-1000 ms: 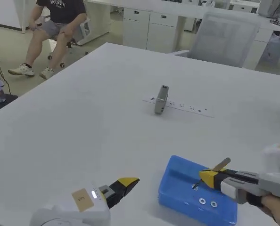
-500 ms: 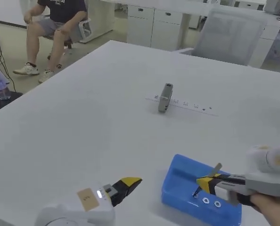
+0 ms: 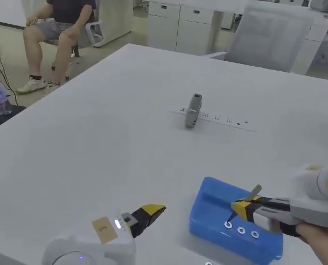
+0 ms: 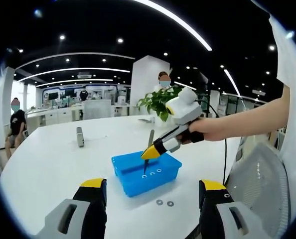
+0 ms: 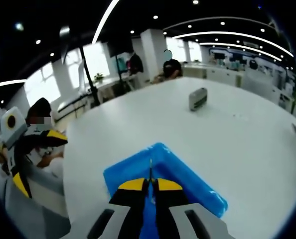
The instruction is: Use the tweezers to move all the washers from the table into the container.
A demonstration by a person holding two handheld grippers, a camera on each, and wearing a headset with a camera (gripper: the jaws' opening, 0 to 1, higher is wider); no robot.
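The right gripper [image 3: 240, 207], clamped on the tweezers [image 4: 150, 138], points their tip down into the container [image 3: 208, 199] beside three washers [image 3: 241, 229]; two loose washers [image 4: 159, 202] lie on the table [image 3: 125, 138] just beside its near wall, so the next reach is judged nearward; the left gripper [image 3: 152, 212] is wide and empty.

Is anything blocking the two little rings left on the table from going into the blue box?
Nothing visible does. The two small metal washers lie on bare white table beside the open blue plastic container.
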